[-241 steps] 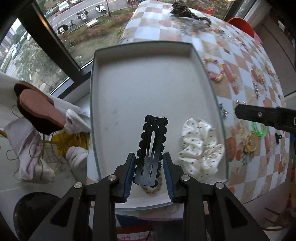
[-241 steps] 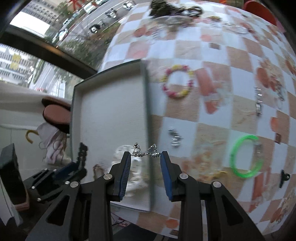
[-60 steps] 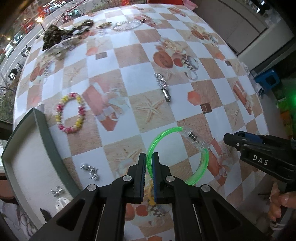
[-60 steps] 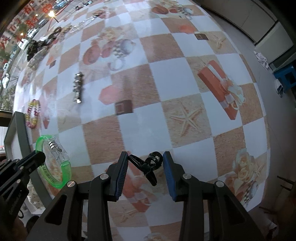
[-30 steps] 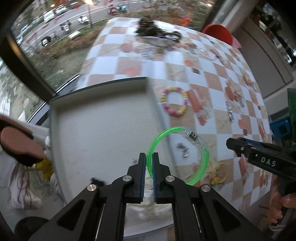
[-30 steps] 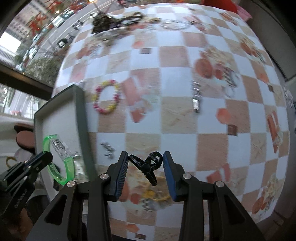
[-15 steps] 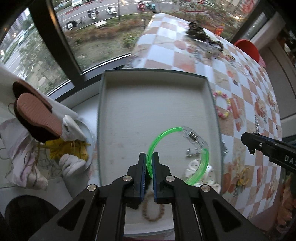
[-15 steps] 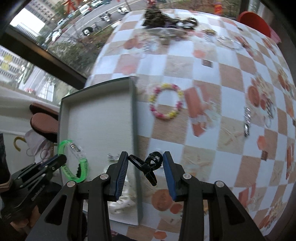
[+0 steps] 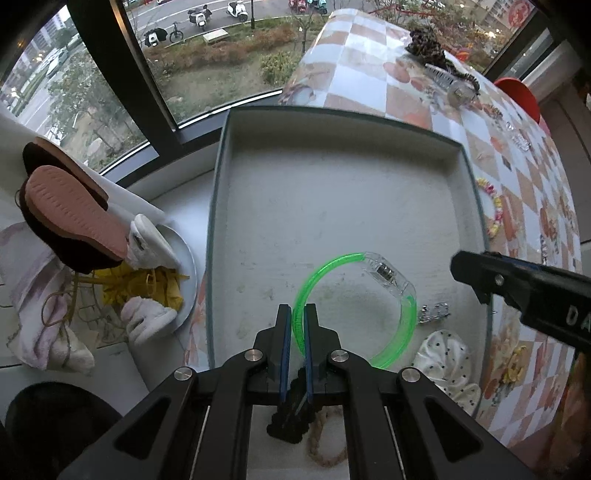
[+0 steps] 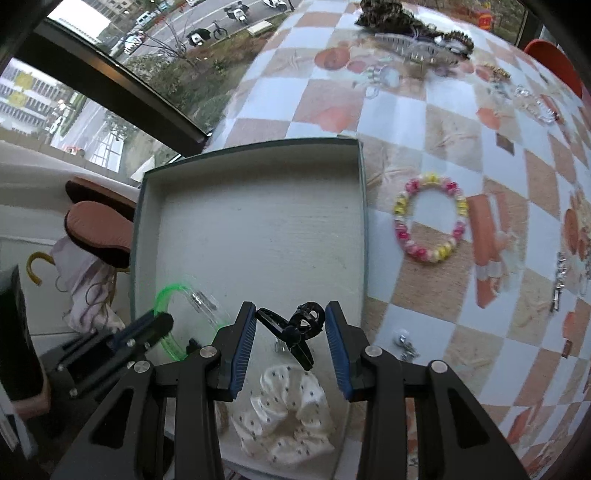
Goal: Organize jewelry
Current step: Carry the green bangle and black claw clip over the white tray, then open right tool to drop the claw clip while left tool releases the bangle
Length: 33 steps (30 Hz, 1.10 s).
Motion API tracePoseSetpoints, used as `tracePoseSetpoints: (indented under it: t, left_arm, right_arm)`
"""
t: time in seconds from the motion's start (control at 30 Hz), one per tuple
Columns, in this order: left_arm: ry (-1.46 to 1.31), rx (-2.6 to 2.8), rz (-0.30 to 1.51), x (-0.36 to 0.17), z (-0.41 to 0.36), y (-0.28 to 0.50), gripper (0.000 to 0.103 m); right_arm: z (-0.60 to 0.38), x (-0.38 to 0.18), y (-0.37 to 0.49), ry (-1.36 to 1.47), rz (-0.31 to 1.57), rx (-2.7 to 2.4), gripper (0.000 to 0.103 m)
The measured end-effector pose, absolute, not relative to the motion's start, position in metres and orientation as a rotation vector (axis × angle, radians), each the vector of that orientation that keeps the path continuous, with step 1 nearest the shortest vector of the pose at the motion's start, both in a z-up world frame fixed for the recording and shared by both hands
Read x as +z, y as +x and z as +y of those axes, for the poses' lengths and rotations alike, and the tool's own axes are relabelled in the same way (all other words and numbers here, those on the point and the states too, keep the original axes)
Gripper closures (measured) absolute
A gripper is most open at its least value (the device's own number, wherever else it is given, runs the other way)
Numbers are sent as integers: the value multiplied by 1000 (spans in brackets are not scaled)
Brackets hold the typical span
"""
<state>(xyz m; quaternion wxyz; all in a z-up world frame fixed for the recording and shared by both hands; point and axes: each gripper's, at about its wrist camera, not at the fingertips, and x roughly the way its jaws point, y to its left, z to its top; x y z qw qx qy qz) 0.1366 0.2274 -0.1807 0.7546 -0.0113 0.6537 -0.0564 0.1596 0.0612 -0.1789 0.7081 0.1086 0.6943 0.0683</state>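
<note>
My left gripper [image 9: 297, 317] is shut on a green bangle [image 9: 404, 314] and holds it over the near part of the grey tray [image 9: 332, 206]. My right gripper [image 10: 290, 326] is shut on a small black claw clip [image 10: 295, 332], above the tray's near right part [image 10: 258, 229]. In the tray lie a white dotted scrunchie [image 9: 443, 358], a small silver piece [image 9: 434, 312], a black hair clip [image 9: 291, 417] and a beige cord ring [image 9: 323, 443]. The bangle also shows in the right wrist view [image 10: 166, 295]. The right gripper shows in the left wrist view [image 9: 517, 284].
The checkered tablecloth [image 10: 443, 140] carries a pink and yellow bead bracelet [image 10: 428, 218], silver pieces [image 10: 404, 341] and a heap of dark jewelry at the far edge [image 10: 410, 22]. Left of the tray stand slippers [image 9: 70, 218] and a plate of cloths [image 9: 147, 288]. A window is behind.
Both grippers have moved in over the tray with their pieces still held. The bangle hangs lower and nearer the tray floor, and the right gripper has come over the tray's right rim.
</note>
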Motion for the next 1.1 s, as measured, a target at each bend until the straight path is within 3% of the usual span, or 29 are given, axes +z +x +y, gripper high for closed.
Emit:
tracePoseSetpoints:
  t: [0.5, 0.87, 1.1]
  left_arm:
    - [38, -114, 1460, -192, 219, 140, 92]
    - [66, -104, 1446, -177, 215, 138, 92]
    - [84, -114, 1452, -172, 209, 136, 92]
  right_arm:
    - [73, -214, 168, 223, 1607, 118, 60]
    - [42, -184, 169, 434, 1546, 135, 40]
    - [3, -161, 141, 492, 1503, 68, 36]
